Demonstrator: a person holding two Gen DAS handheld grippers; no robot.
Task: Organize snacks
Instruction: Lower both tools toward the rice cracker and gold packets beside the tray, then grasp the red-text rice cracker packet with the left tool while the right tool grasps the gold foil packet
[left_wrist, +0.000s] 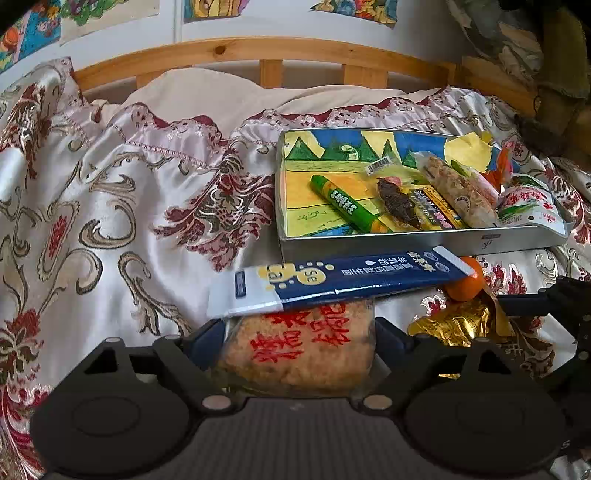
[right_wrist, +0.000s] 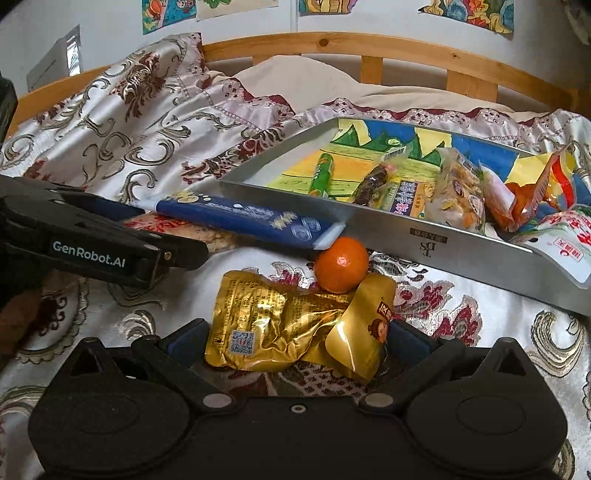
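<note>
Left gripper (left_wrist: 299, 350): its two blue fingers are seen either side of a clear packet with red lettering (left_wrist: 299, 350); both pads lie right at the packet's edges, but firm pressing cannot be told.
Packet with red lettering: laid on the bedspread (left_wrist: 110, 206) at the near edge, its far end tucked under a long blue-and-white packet (left_wrist: 343, 277).
Blue-and-white packet: laid crosswise, just near of the tray's front wall.
Right gripper (right_wrist: 295, 343): the fingers are spread wide around two gold foil packets (right_wrist: 273, 328); contact with the pads cannot be told.
Gold foil packets: laid crumpled on the bedspread, one overlapping the other.
Orange fruit (right_wrist: 341, 264): set just beyond the gold packets, touching them, close to the tray wall.
Metal tray (right_wrist: 461, 247): placed on the far right of the bed, lined with a coloured drawing.
Tray contents: a green tube (left_wrist: 343, 203), a dark snack piece (left_wrist: 397, 203) and several wrapped packets are gathered toward the right side.
</note>
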